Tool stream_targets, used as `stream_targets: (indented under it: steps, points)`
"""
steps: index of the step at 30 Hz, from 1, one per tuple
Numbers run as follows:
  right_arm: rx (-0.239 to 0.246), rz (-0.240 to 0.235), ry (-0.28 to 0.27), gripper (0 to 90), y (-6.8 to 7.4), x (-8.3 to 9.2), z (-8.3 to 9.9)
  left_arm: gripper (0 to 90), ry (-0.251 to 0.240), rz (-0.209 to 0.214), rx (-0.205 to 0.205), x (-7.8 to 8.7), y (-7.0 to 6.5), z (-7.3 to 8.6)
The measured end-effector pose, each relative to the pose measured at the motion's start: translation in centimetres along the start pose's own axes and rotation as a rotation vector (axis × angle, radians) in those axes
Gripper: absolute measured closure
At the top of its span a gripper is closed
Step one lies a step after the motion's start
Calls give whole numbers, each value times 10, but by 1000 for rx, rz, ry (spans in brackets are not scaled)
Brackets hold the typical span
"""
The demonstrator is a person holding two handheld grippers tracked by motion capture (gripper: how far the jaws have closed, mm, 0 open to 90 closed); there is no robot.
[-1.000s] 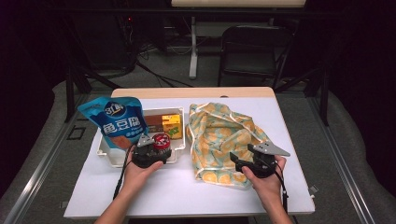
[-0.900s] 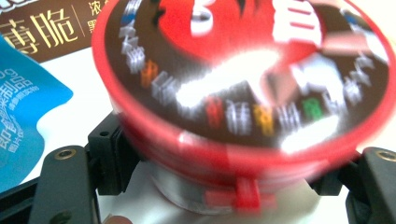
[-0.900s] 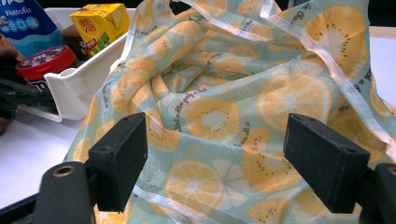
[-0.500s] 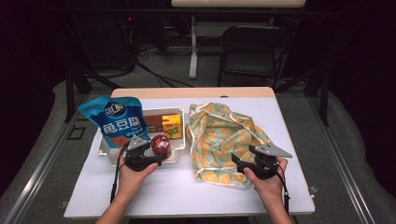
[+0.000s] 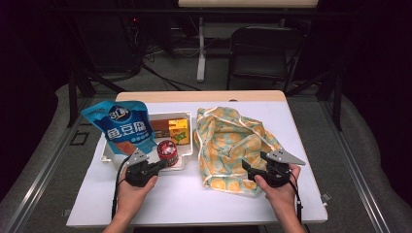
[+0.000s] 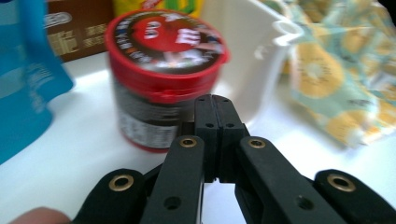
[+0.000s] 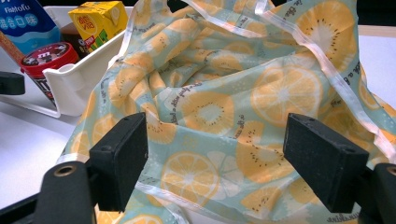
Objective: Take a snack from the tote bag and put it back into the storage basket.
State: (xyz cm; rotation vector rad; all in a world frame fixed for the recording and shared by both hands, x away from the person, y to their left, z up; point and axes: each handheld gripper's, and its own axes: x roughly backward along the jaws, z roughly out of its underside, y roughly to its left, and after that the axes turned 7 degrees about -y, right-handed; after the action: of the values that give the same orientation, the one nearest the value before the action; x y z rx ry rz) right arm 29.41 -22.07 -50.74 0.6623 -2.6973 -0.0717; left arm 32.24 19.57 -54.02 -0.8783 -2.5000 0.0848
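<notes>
Left gripper [image 6: 215, 105]: jaws pressed together, having just snapped closed, nothing between them. Tips just in front of red-lidded candy tub [image 6: 163, 70], apparently not touching it. Tub upright at front of white tray [image 5: 187, 145], beside blue snack pouch [image 5: 124, 126], with yellow drink carton [image 5: 177, 131] and brown box [image 5: 158, 127] behind.

Right gripper [image 7: 215, 154]: jaws spread wide, clamping nothing. Fingers [image 7: 121, 156] hovering above orange-slice print fabric bag [image 7: 233, 93]; contact impossible to judge. Bag crumpled on white table [image 5: 301, 126], right of tray, its edge just beside tray wall. Grippers well apart in high view, left [image 5: 163, 165], right [image 5: 248, 167], each in a hand [image 5: 133, 187].
</notes>
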Motion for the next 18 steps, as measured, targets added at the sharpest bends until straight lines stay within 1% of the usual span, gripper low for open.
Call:
stream_targets:
  steps: [3, 6, 8, 9, 10, 11, 12, 14, 16, 17, 18]
  points:
    - [-1, 0, -3, 214, 0, 0, 1, 900, -1, -11, 22, 2, 7, -1]
    - [-3, 3, -1, 214, -1, 1, 1, 900, -5, -30, 29, 2, 11, -1]
    - [-1, 4, 1, 215, -1, 1, 1, 900, -7, -55, 36, 2, 13, -2]
    - [-1, 4, 1, 214, -1, 1, 1, 900, 0, -60, 38, 2, 15, -3]
    - [-1, 5, 1, 215, -1, 2, 1, 900, -13, -73, 49, 1, 17, -3]
    - [-1, 3, 3, 215, -1, 2, 2, 900, -8, -82, 56, 2, 19, -4]
    - [-3, 1, 5, 215, -2, 2, 2, 900, -14, -91, 66, 2, 21, -4]
    - [-9, 4, 0, 215, -2, 2, 3, 900, -24, -103, 77, 1, 25, -5]
    - [-7, 10, 4, 217, -2, 2, 3, 900, -22, -116, 86, 2, 28, -7]
    - [-8, 10, 4, 217, -2, 2, 3, 900, -37, -117, 90, 1, 29, -7]
    - [-7, 10, 4, 217, -2, 2, 3, 900, -23, -133, 91, 1, 30, -8]
